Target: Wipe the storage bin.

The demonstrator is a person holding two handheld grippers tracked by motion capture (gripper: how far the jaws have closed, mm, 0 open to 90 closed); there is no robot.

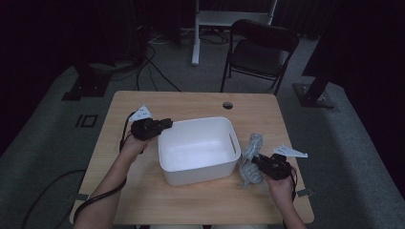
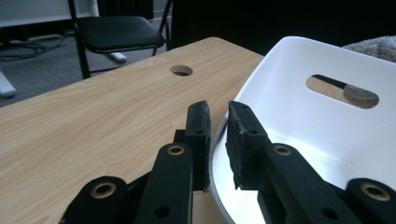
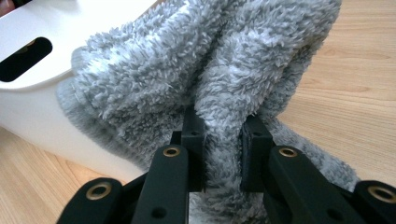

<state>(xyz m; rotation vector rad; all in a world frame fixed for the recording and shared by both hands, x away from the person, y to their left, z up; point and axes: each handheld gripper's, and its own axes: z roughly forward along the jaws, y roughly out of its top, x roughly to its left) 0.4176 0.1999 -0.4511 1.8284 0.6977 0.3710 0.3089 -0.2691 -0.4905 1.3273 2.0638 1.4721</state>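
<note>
i have the right gripper (image 1: 261,162) clamped on a fold of the grey fluffy towel (image 1: 250,160), which lies bunched on the wooden table (image 1: 143,200) just to the right of the white tub (image 1: 198,148), its pile pressing against the tub's side wall. in my right gripper view the towel (image 3: 210,79) rises between both jaws. my left gripper (image 1: 165,125) pinches the tub's left rim (image 2: 215,154), one jaw inside and one outside.
</note>
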